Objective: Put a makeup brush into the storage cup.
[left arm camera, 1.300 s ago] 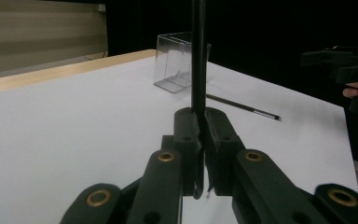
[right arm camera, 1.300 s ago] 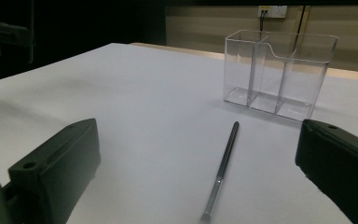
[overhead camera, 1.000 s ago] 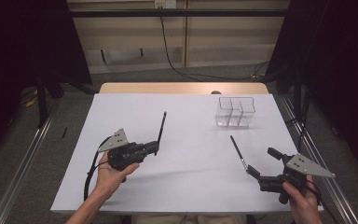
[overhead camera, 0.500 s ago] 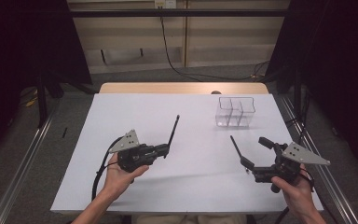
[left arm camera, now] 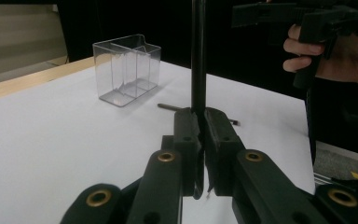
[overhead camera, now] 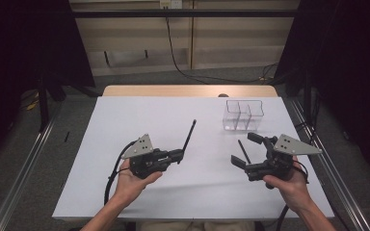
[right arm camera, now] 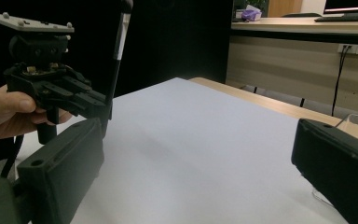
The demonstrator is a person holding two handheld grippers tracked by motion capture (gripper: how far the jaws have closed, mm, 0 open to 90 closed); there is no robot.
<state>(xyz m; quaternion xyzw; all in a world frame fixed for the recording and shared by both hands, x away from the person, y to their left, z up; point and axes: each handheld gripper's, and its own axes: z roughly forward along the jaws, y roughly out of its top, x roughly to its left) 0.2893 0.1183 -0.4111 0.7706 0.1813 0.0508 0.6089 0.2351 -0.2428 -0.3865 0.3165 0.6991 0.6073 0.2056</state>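
My left gripper (overhead camera: pixel 178 155) is shut on the lower end of a thin black rod (overhead camera: pixel 189 135), which slants away up the table; in the left gripper view the rod (left arm camera: pixel 198 56) rises straight from the closed jaws. A second black rod (overhead camera: pixel 241 146) lies flat on the white table. My right gripper (overhead camera: pixel 246 149) hangs over it, open, with one jaw on each side of the rod as seen from above. In the right gripper view the right gripper (right arm camera: pixel 196 154) has nothing between its wide jaws and faces the left gripper (right arm camera: pixel 51 88).
A clear plastic container (overhead camera: pixel 243 116) with compartments stands at the back right of the white table (overhead camera: pixel 139 115), also seen in the left gripper view as the container (left arm camera: pixel 127 70). Metal rails run along both sides of the table.
The left gripper has carried its rod to the right, toward the middle. The right gripper has risen and moved forward and left, over the rod that lies on the table.
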